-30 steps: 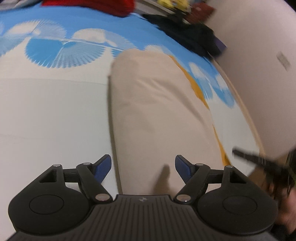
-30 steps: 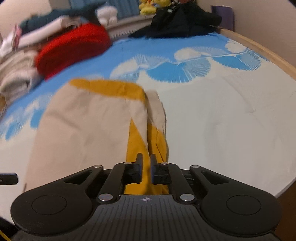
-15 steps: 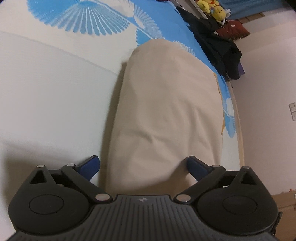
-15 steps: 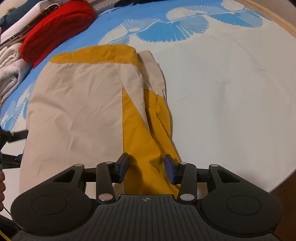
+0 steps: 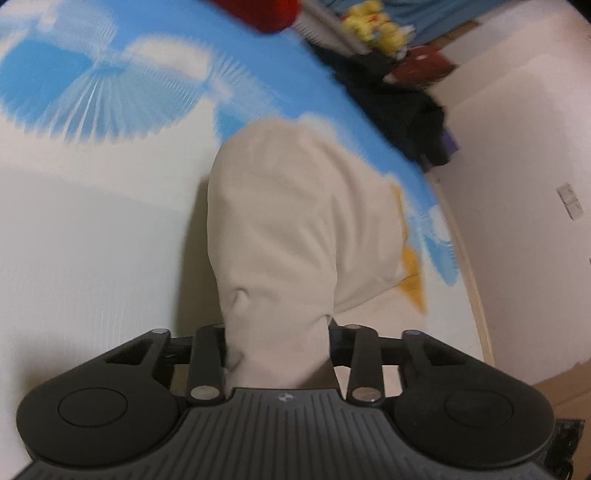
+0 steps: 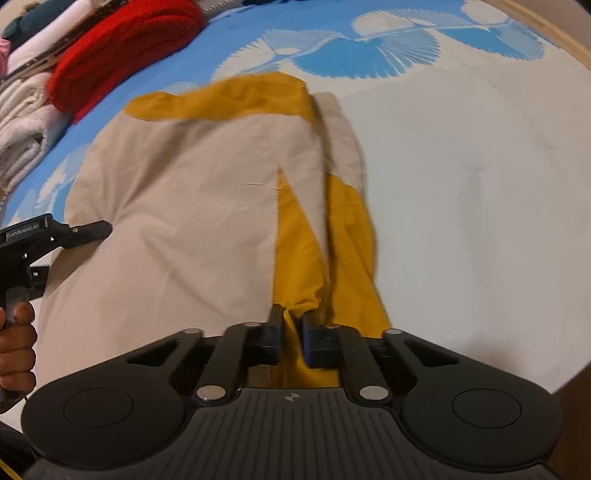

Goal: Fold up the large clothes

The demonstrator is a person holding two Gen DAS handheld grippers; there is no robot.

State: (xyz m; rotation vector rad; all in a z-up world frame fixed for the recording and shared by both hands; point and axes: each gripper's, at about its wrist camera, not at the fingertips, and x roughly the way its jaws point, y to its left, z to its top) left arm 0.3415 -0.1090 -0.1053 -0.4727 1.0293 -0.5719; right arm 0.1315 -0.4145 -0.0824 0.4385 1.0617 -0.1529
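A large beige and mustard-yellow garment [image 6: 184, 221] lies flat on the bed, its near edge toward me. My right gripper [image 6: 292, 325] is closing, with a fold of the yellow part pinched between its pads. In the left wrist view the beige side of the garment [image 5: 295, 221] bunches up between the fingers of my left gripper [image 5: 277, 332], whose jaws are closing and press on the cloth. In the right wrist view, the left gripper [image 6: 105, 226] reaches the garment's left edge, held by a hand [image 6: 14, 339].
The bedsheet [image 6: 461, 184] is white with blue fan prints. A red knit [image 6: 122, 48] and folded pale towels [image 6: 22, 129] sit at the far left. Black clothes [image 5: 399, 107] and a yellow plush [image 5: 373, 22] lie by the wall. The wooden bed edge [image 6: 546, 26] runs along the right.
Both grippers opened over the garment's near edge, moved down and closed on it. The beige cloth now bunches up in the left gripper, and the yellow fold sits in the right.
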